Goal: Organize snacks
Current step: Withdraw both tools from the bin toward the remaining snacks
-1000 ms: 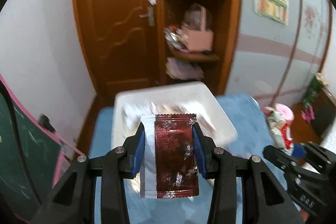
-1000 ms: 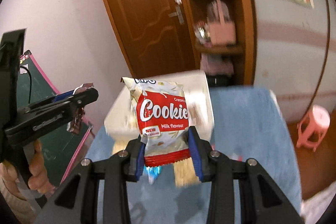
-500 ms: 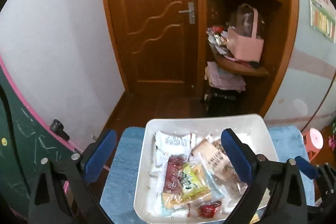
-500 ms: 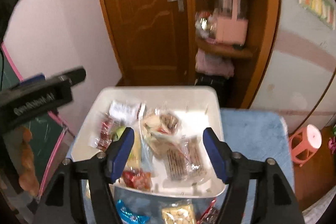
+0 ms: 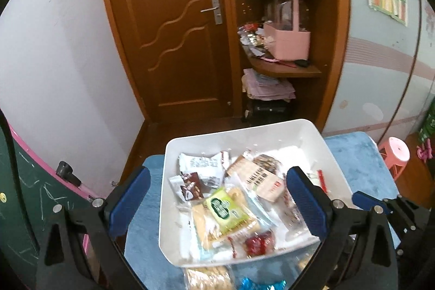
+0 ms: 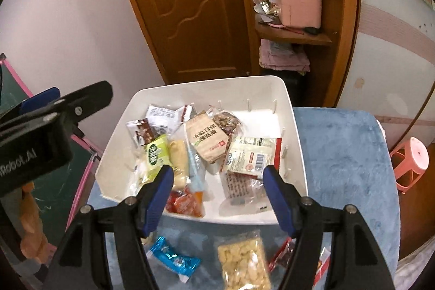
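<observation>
White plastic bin (image 6: 295,154) on the blue-covered table (image 6: 339,154) already carries most snacks (image 6: 206,143). Judging by what lies loose in front, a blue candy (image 6: 174,258), a cracker pack (image 6: 244,262) and a red wrapper (image 6: 282,254) remain. Left hand-held gripper (image 5: 217,203) and right hand-held gripper (image 6: 217,189) have just opened, both empty.

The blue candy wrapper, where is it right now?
In the right wrist view the blue candy wrapper lies on the blue cloth, outside the white bin, near its front left corner, left of the clear bag of pale snacks.
</observation>
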The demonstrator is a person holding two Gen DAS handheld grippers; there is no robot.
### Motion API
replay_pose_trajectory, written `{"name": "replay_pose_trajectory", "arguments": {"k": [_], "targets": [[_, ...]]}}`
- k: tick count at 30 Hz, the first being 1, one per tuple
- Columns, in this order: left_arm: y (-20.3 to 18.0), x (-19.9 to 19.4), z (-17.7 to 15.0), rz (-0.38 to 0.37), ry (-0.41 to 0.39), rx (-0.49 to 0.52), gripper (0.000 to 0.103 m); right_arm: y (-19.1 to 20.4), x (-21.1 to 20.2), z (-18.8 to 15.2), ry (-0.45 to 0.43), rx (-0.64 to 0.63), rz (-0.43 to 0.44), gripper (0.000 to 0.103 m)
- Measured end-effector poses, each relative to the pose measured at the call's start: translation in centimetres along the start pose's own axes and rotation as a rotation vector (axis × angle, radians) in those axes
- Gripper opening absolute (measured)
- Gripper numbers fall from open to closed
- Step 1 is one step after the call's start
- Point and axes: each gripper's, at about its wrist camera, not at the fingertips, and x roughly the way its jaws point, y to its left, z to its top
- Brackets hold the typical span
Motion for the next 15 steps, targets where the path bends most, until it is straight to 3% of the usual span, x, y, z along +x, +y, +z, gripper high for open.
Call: {"name": "replay_pose_trajectory", "arguments": {"k": [15], "targets": [[0.1,-12.9,-3.5,-0.135,-0.094,0.019,0.100,3.1,-11.0,-4.6,-0.120,0.001,0.014,0.069]]}}
